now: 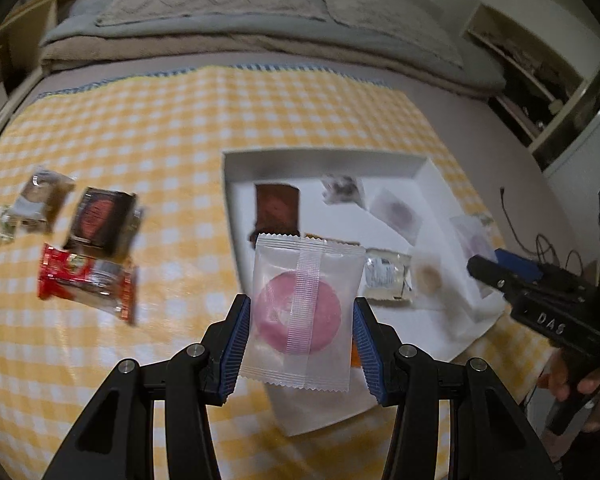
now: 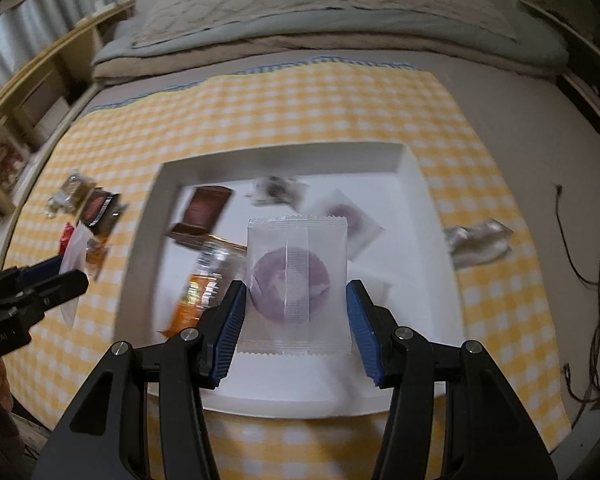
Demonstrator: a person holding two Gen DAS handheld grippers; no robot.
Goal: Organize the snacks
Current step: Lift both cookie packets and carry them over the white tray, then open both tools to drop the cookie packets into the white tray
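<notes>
My left gripper [image 1: 300,330] is pinching a clear plastic packet w/ a round pink snack inside [image 1: 302,312]; the blue pads press on both side edges. It hangs in the air over the near-left edge of the flat white cardboard tray [image 1: 324,160]. My right gripper [image 2: 296,316] pinches a clear plastic packet w/ a round purple snack inside [image 2: 296,284] the same way, right over the middle of the tray [image 2: 280,156]. So both tools are closed on a packet, not spread.

The tray sits on the yellow-and-white checked cloth [image 1: 160,128]. In it already: a brown packet [image 1: 278,206], a grey speckled one [image 1: 340,188], another pale packet w/ a purple round [image 1: 396,210], plus a few more. Left out on the cloth: a red wrapped bar [image 1: 86,280], a dark brown square packet [image 1: 100,220] & a small clear bag of brownish bits [image 1: 36,200]. In the right view a crinkly silver wrapper [image 2: 478,242] lies just beside the tray's right wall.

What could go wrong, I think:
- Packets are thin & slippery, held only at the edges, so one could slide out or bend.
- The pink one is near the tray edge. Let go here & it may land half on the wall or on the cloth.
- Both tools are close, so they could bump.
- Dropping on top of other snacks makes a messy pile.
- Pics are blurry, so aim may be off.
</notes>
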